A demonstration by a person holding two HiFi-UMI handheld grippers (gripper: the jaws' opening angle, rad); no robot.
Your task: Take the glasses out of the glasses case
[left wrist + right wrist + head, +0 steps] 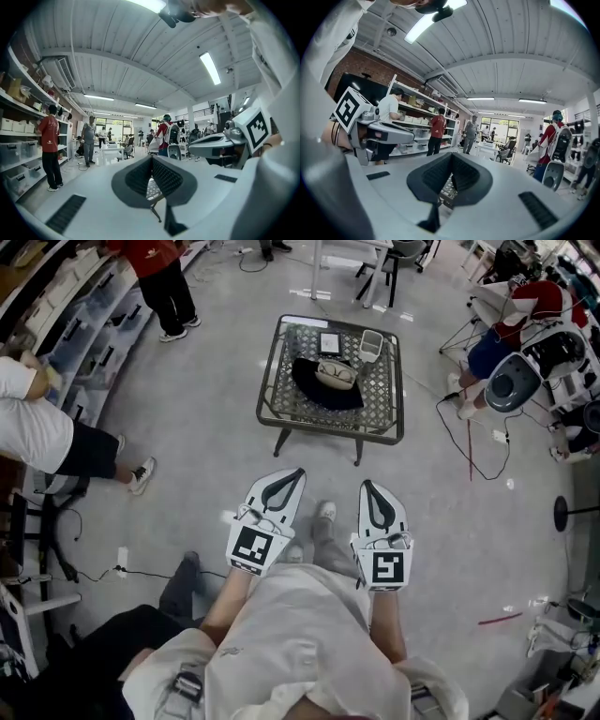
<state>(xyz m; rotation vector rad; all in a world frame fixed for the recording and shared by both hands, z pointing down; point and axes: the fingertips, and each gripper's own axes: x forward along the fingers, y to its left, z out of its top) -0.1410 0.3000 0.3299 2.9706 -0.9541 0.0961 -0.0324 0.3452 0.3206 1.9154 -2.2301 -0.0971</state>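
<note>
A small table point(281, 416) with a lattice top stands ahead of me on the grey floor. On it lies a black cloth point(314, 395), and on the cloth rests a pale oval glasses case point(336, 374), closed. My left gripper point(298, 472) and right gripper point(366, 484) are held side by side, level, well short of the table and apart from the case. Each has its jaws meeting at the tips with nothing between them. In the left gripper view the left gripper point(152, 157) shows a bit of lattice through the jaw gap, and so does the right gripper point(451, 154) in its own view.
A dark flat item point(330, 342) and a clear container point(371, 345) sit at the table's far side. A person in red point(164, 277) and one in white point(37, 427) stand by shelving on the left. White equipment point(525, 371) and floor cables point(478, 451) are on the right.
</note>
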